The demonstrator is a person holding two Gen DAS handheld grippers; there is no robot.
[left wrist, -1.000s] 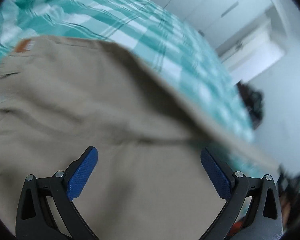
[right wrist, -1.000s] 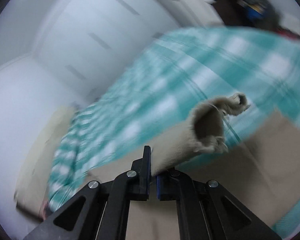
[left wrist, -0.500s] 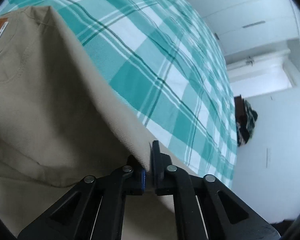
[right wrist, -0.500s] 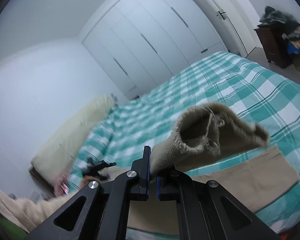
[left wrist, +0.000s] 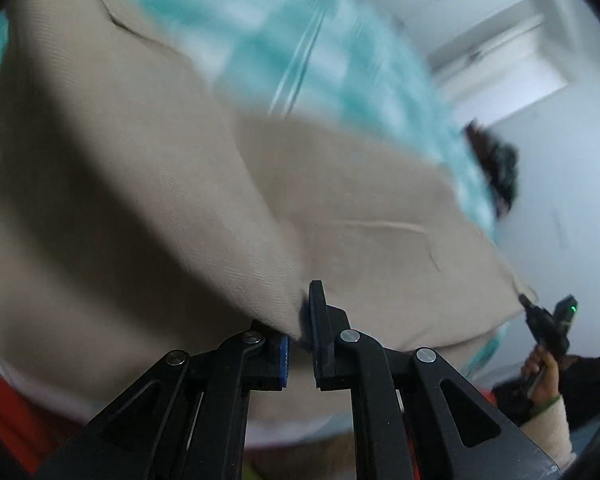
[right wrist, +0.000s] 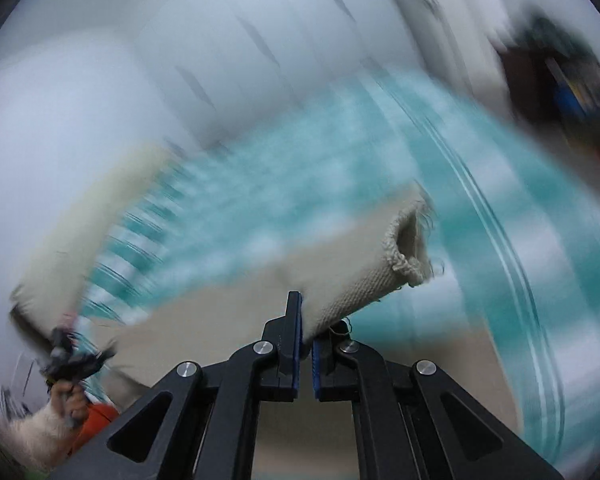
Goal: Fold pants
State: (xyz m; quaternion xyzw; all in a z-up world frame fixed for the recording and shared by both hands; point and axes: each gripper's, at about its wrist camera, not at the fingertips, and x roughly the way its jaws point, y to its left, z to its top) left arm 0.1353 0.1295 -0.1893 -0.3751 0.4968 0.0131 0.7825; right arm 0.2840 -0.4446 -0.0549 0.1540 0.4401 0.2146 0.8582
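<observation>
Beige pants (left wrist: 140,200) lie on a teal checked bedspread (left wrist: 340,60). My left gripper (left wrist: 302,320) is shut on a side edge of the pants, and the raised cloth drapes away up and to the left. My right gripper (right wrist: 306,320) is shut on a pant leg near its frayed hem (right wrist: 404,256), which sticks out beyond the fingers as an open tube. The rest of the pants (right wrist: 220,312) lies flat below it. Each view shows the other gripper held in a hand: the right one (left wrist: 548,320) and the left one (right wrist: 72,356). Both views are motion-blurred.
White wardrobe doors (right wrist: 260,40) stand behind the bed, and a cream pillow (right wrist: 100,208) lies at its head. A dark dresser with clutter (right wrist: 560,72) stands at the right. Something orange (left wrist: 4,408) shows at the lower left edge.
The left gripper went from wide open over the pants to shut on their edge and has lifted that edge. The right gripper, still shut on the leg hem, swung across the bed.
</observation>
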